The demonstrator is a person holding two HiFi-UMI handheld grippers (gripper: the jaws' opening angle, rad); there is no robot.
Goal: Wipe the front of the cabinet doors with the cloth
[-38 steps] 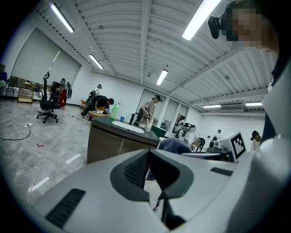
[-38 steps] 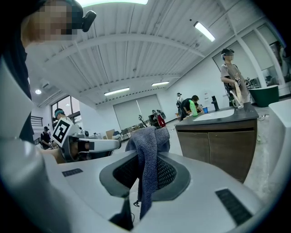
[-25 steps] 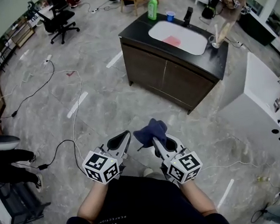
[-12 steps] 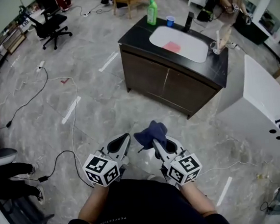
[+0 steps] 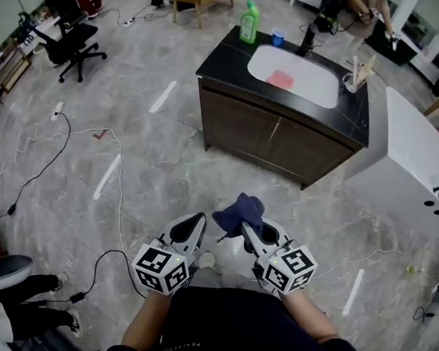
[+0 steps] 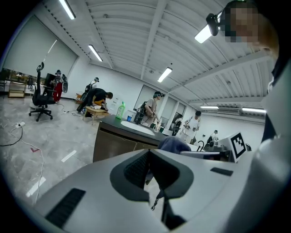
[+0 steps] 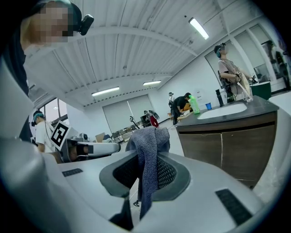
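Cloth [image 5: 238,210], dark blue and bunched, sits pinched in the right gripper [image 5: 247,226], well apart from the cabinet doors [image 5: 278,138]. The left gripper [image 5: 189,228] is closed on nothing. Approach seems the current step; next, the cloth must reach the door fronts.

Both grippers held low in front of the body, side by side.

The left gripper [image 5: 195,222] points forward and slightly inward, its jaws closed tip to tip with nothing between them (its own view shows the pads meeting). The right gripper [image 5: 244,224], just beside it but not touching, is clamped on a blue cloth [image 5: 238,208] that bunches above its tips. Both bare forearms [image 5: 143,319] reach forward from bent elbows.
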